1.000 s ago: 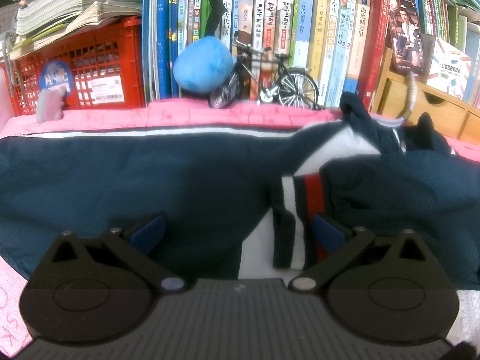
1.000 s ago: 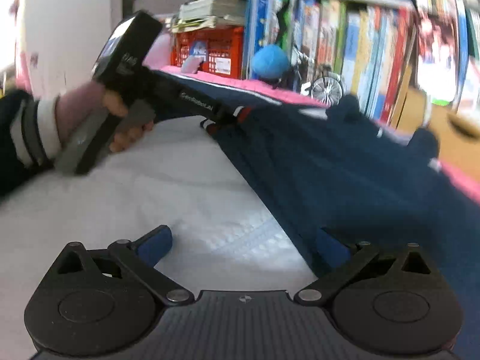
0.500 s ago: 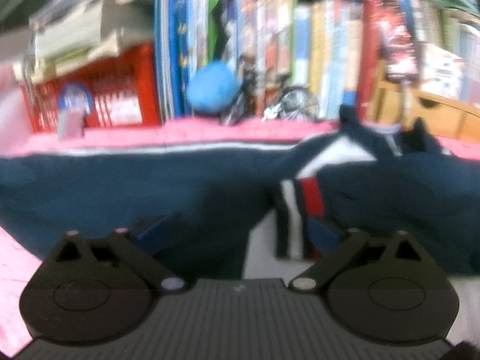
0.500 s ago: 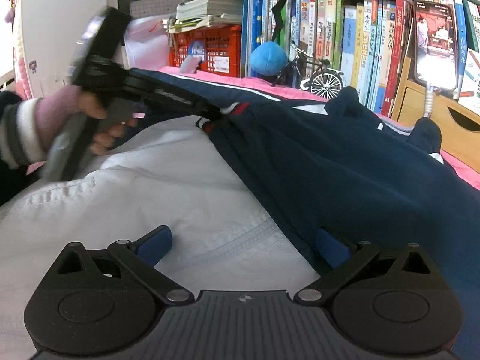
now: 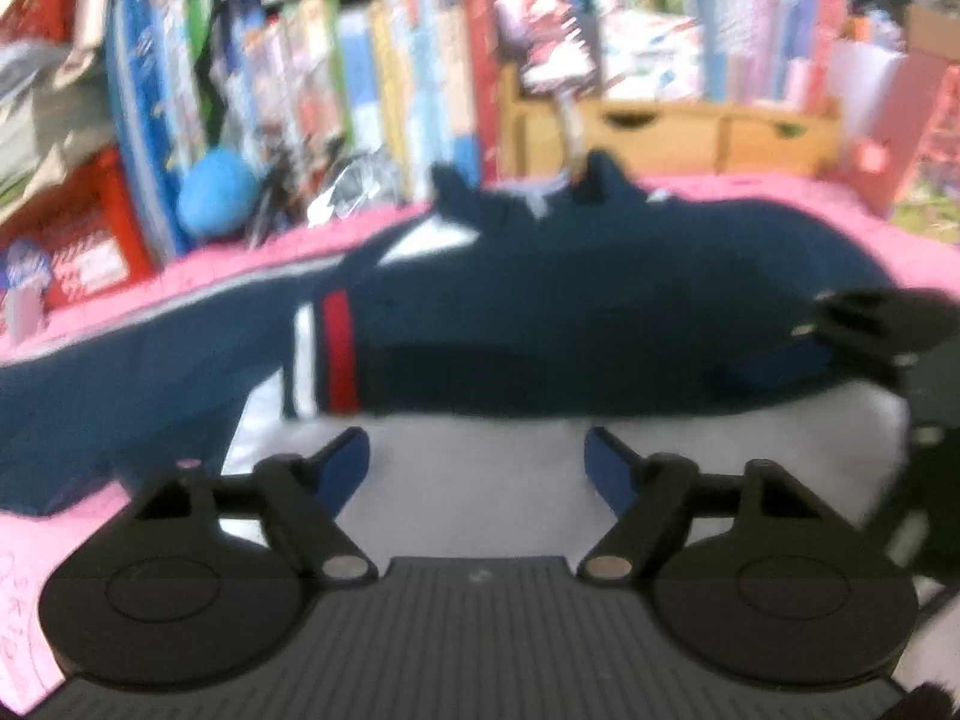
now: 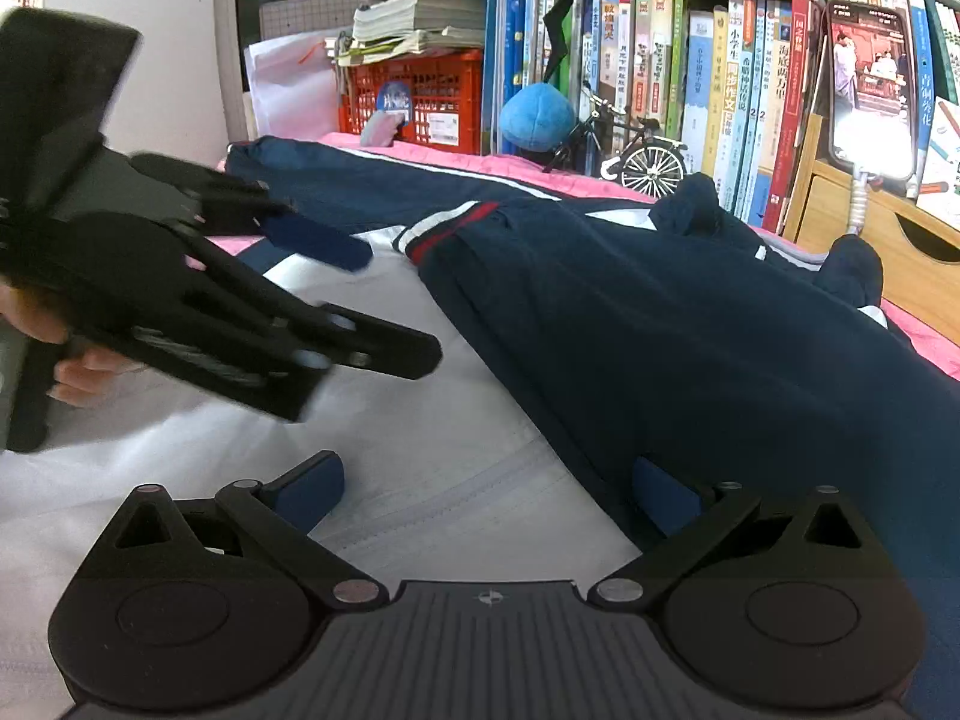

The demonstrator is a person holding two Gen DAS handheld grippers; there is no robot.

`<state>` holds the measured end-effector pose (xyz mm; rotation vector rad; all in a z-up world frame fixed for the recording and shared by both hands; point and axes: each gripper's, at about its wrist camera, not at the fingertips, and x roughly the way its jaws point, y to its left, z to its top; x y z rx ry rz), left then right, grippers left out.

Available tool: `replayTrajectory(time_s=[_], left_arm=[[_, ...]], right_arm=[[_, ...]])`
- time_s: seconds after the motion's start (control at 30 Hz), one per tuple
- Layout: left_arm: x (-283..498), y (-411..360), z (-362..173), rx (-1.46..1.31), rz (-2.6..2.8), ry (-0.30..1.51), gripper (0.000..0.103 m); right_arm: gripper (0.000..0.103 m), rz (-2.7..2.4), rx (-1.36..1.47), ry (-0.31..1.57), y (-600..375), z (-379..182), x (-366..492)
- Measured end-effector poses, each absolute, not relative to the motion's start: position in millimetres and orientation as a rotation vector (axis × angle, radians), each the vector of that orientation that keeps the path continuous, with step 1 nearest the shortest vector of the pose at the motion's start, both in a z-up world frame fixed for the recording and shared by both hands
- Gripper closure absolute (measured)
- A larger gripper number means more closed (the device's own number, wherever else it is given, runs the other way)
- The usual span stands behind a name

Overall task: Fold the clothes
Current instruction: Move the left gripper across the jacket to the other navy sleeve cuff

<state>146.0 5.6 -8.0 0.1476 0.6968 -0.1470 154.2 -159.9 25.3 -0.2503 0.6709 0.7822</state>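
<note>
A navy jacket with a white front panel lies spread on a pink cover. One sleeve is folded across it, and its white-and-red striped cuff rests near the middle. The left wrist view is blurred but shows the same cuff and navy body. My left gripper is open over the white panel and holds nothing; it also shows at the left, held by a hand. My right gripper is open, its right finger at the edge of the navy fabric; it appears at the far right.
Behind the pink cover stands a row of books, a red crate, a blue plush ball, a model bicycle, a wooden drawer box and a phone on a stand.
My left gripper has pulled back from the sleeve and swung right, now over the white panel. The sleeve lies lower across the jacket. The right gripper has barely moved.
</note>
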Motion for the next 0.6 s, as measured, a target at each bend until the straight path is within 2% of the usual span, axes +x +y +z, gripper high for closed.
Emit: replayTrajectory(time_s=[0.6], left_arm=[[161, 125, -15, -0.03, 0.187, 0.704, 0.023]], right_arm=[[0.0, 0.784, -0.253, 0.669, -160, 23, 154]])
